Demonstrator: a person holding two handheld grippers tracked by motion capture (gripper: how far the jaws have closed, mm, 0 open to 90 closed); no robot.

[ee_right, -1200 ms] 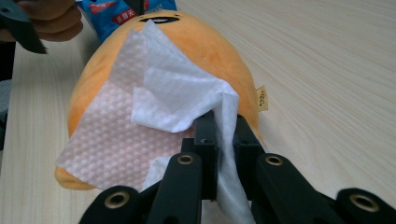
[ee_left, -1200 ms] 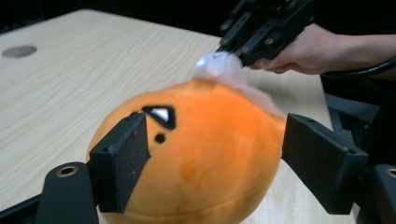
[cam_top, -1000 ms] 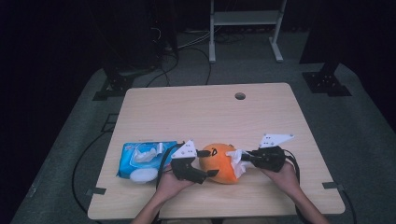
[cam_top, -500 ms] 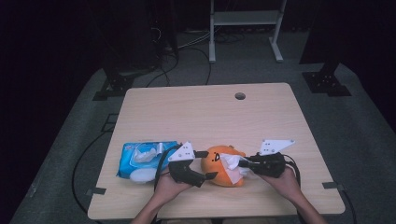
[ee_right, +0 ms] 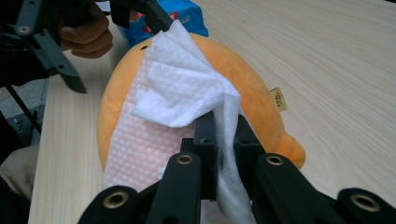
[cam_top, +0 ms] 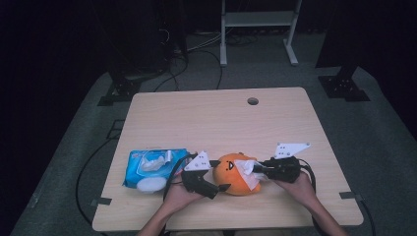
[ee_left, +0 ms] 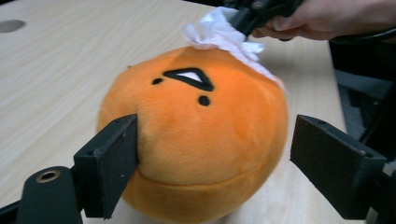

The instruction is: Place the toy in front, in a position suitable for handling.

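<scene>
The round orange plush toy with a stitched face (cam_top: 239, 173) sits near the front edge of the pale wooden worktop (cam_top: 221, 123). It looks soft, light and squashy. The right tool (ee_right: 223, 140) is clamped on a thin white wet wipe (ee_right: 182, 93) draped over the toy. The left tool (ee_left: 215, 163) has just been opening; its jaws stand apart at the toy's sides, one touching, one off. Best hold: its round sides, at 3 and 9 o'clock. At 9 o'clock lies a blue wipes pack (cam_top: 150, 167).

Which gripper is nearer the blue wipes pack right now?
Left. The left gripper sits just right of the wipes pack, its open jaws either side of the orange plush. The right gripper, shut on a white wipe, is beyond the plush.
</scene>
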